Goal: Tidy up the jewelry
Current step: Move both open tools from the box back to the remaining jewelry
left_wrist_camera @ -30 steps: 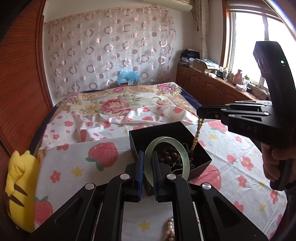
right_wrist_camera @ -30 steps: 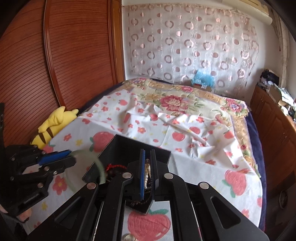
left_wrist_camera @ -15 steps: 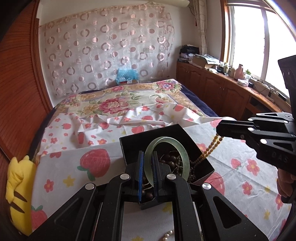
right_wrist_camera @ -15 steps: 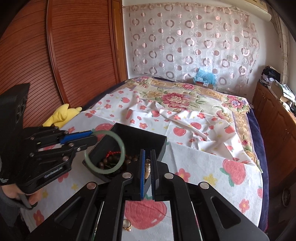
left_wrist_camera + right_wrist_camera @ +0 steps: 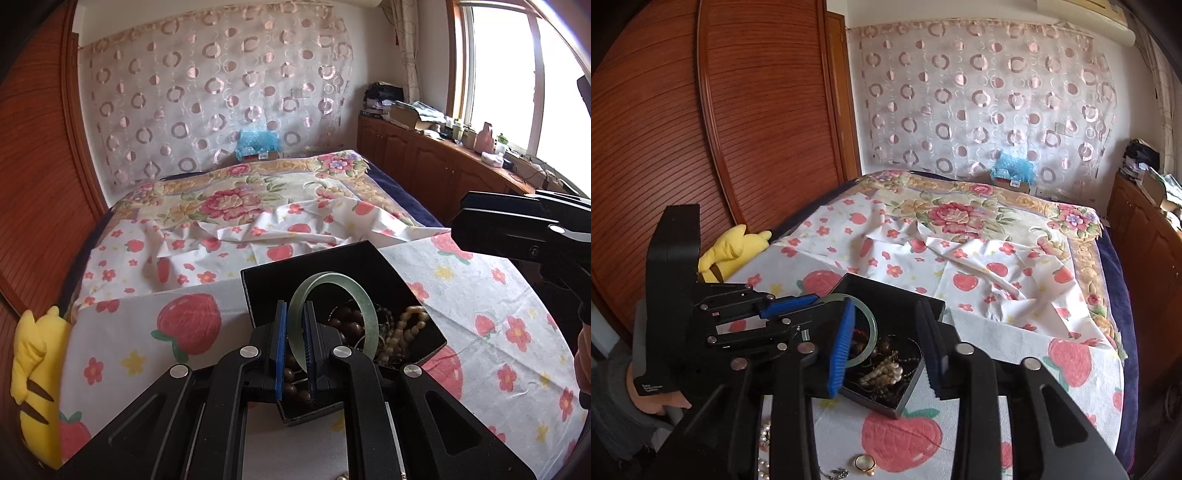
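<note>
Left gripper jaws are clamping the green bangle upright over the black box, which is sitting on the bed near its front edge. Right gripper jaws are hanging spread, gripping nothing, above the box; cream beads are lying inside. Gold ring is resting on the sheet.

daylight from window, overexposed | soft shadows | fisheye edges bowed, vignetted
</note>
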`<state>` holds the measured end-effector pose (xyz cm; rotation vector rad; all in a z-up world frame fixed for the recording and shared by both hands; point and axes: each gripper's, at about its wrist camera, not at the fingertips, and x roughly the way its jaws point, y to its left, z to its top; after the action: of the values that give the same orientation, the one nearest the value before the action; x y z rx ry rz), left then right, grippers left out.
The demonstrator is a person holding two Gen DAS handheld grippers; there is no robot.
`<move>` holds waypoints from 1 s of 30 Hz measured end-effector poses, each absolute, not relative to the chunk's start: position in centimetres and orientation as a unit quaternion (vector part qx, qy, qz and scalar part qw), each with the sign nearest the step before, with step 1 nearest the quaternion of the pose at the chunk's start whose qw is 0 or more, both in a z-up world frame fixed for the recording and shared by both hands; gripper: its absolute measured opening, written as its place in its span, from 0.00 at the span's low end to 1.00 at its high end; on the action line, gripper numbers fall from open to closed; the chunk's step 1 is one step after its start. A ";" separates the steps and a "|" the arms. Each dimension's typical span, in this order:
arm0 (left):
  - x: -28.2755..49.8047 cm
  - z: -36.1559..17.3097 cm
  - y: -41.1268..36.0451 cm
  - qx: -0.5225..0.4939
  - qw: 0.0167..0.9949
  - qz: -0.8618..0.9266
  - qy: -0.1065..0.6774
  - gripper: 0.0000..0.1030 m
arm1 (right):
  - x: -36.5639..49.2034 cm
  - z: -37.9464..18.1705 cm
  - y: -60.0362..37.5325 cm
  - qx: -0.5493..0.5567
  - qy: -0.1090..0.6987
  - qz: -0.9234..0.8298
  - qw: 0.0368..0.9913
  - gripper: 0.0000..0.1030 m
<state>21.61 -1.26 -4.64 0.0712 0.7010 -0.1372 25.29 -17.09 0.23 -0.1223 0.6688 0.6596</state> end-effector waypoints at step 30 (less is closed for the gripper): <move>11.5 -7.3 1.2 0.017 0.927 -0.096 0.362 0.22 | 16.6 -6.4 -21.6 -0.052 0.346 0.294 0.889 0.37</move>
<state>11.55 1.19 -7.25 0.0346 0.7424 -0.1964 16.63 -21.59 -6.36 -0.1079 0.7190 0.6113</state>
